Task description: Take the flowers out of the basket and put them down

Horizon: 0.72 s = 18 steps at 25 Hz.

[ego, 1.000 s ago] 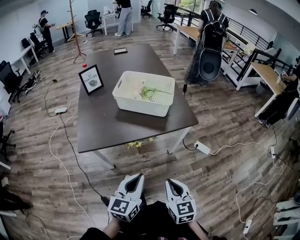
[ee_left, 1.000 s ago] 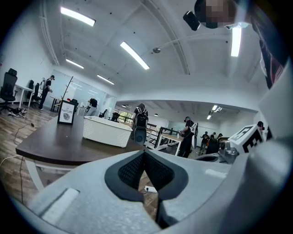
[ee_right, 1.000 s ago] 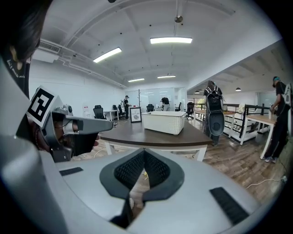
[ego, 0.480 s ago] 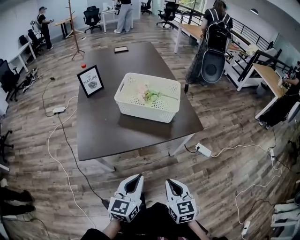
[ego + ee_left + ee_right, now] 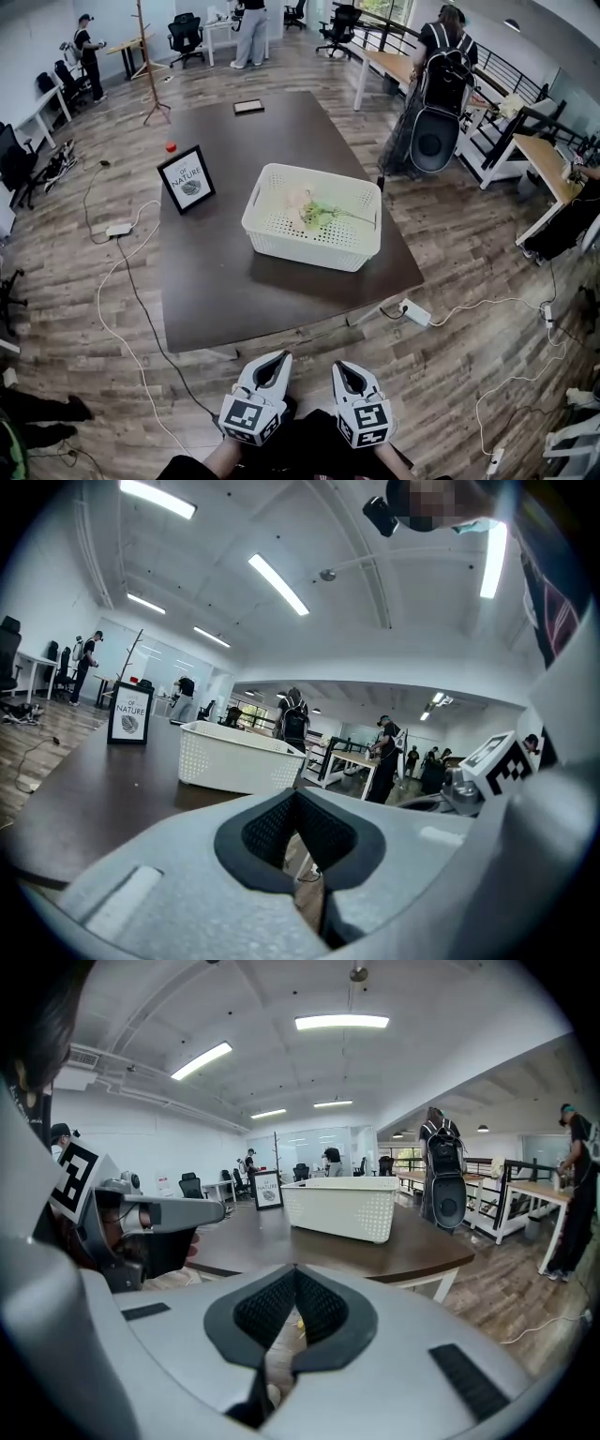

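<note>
A white perforated basket (image 5: 314, 220) stands on the dark table (image 5: 216, 272), right of its middle. Pale pink and green flowers (image 5: 314, 211) lie inside it. In both gripper views the basket (image 5: 234, 758) (image 5: 342, 1207) shows ahead on the tabletop, its contents hidden by the wall. Both grippers are held low and close to the person's body, short of the table's near edge. My left gripper (image 5: 274, 367) is shut with nothing in it, and so is my right gripper (image 5: 345, 373). In the gripper views the jaws of the left gripper (image 5: 295, 832) and right gripper (image 5: 292, 1312) meet.
A framed "nature" sign (image 5: 186, 178) stands at the table's left, a small red ball (image 5: 171, 146) behind it and a dark tablet (image 5: 248, 107) at the far end. Cables and a power strip (image 5: 415, 313) lie on the wood floor. People and desks stand around the room.
The table and basket have come nearer and shifted right in the head view. Both grippers keep their place, shut, near the body.
</note>
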Tool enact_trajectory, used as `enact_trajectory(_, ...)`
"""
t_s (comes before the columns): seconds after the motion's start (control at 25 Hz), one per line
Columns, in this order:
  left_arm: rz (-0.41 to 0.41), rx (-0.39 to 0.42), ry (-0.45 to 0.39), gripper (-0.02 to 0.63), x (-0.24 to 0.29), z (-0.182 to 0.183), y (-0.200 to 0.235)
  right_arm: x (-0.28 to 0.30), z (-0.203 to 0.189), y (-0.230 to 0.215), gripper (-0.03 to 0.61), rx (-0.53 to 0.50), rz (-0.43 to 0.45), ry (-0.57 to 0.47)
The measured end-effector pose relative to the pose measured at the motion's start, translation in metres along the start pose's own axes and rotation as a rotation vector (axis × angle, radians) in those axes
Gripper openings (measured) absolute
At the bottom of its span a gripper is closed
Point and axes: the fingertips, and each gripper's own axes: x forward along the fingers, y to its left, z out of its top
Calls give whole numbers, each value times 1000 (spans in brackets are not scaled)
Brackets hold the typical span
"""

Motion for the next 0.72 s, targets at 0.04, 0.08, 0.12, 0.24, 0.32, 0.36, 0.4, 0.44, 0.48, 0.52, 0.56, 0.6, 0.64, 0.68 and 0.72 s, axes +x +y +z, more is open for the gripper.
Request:
enact_trajectory(0.04, -9, 6, 2, 8, 4, 3, 5, 6, 3, 1, 6, 3, -6, -3)
enact_trajectory(0.08, -20, 13, 4, 8, 8, 5, 10, 12, 6, 1, 6, 7, -13, -5)
enact_trajectory(0.12, -32, 20, 5, 8, 12, 8, 14, 17, 9, 1, 6, 11, -19, -6)
enact_trajectory(0.24, -57, 30, 7, 8, 22, 14, 27, 33, 16, -1, 6, 20, -41, -8)
enact_trajectory(0.32, -66, 33, 7, 8, 27, 19, 36, 41, 24, -1, 6, 25, -51, -13)
enact_trajectory(0.36, -70, 35, 7, 8, 29, 22, 40, 45, 27, -1, 6, 27, -53, -15)
enact_trajectory(0.4, -72, 40, 5, 8, 32, 25, 45, 50, 30, 0, 6, 26, -52, -17)
enact_trajectory(0.44, -73, 46, 3, 8, 35, 28, 50, 54, 33, 0, 6, 23, -53, -18)
enact_trajectory(0.48, -74, 51, 3, 8, 39, 31, 55, 59, 36, 1, 6, 17, -57, -20)
enact_trajectory(0.52, -79, 54, 2, 8, 43, 33, 59, 63, 38, 1, 6, 13, -65, -22)
enact_trajectory(0.56, -87, 56, 3, 8, 46, 35, 62, 67, 40, 0, 6, 12, -75, -24)
enact_trajectory(0.6, -97, 58, 5, 8, 49, 36, 65, 71, 41, 0, 6, 14, -84, -26)
enact_trajectory(0.64, -107, 62, 7, 8, 51, 37, 68, 75, 43, 1, 6, 18, -91, -27)
enact_trajectory(0.68, -116, 66, 9, 8, 53, 38, 71, 79, 44, 2, 6, 22, -97, -28)
enact_trajectory(0.72, -123, 70, 10, 8, 54, 39, 74, 83, 44, 3, 6, 24, -101, -28)
